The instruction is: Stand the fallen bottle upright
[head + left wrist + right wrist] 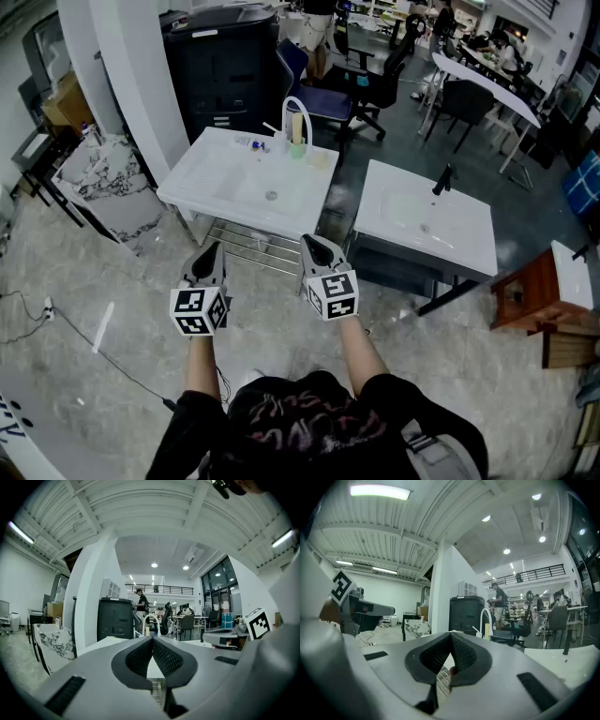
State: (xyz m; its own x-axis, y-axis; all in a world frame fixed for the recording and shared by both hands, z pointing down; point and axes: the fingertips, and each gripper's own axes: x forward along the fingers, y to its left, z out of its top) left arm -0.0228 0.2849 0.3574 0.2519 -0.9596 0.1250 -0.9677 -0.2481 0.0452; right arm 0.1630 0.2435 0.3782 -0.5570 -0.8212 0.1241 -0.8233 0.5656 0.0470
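Note:
A white basin table (211, 183) stands ahead of me in the head view. A small clear bottle (251, 144) lies on its side on the back ledge, left of the arched white faucet (295, 105). A yellow-green bottle (297, 133) stands upright under that faucet, and the bottle (487, 631) also shows in the right gripper view. My left gripper (208, 251) and right gripper (313, 244) hover side by side short of the table's front edge. Both are well away from the lying bottle. Left gripper (152, 639) and right gripper (451, 634) each have their jaws shut and hold nothing.
A second white basin (469, 244) with a black faucet (442, 178) stands to the right. A black cabinet (220, 61) and office chairs (375, 75) are behind. A marble slab (112, 183) leans at left, a wooden stool (539, 295) is at right, and a cable (112, 361) crosses the floor.

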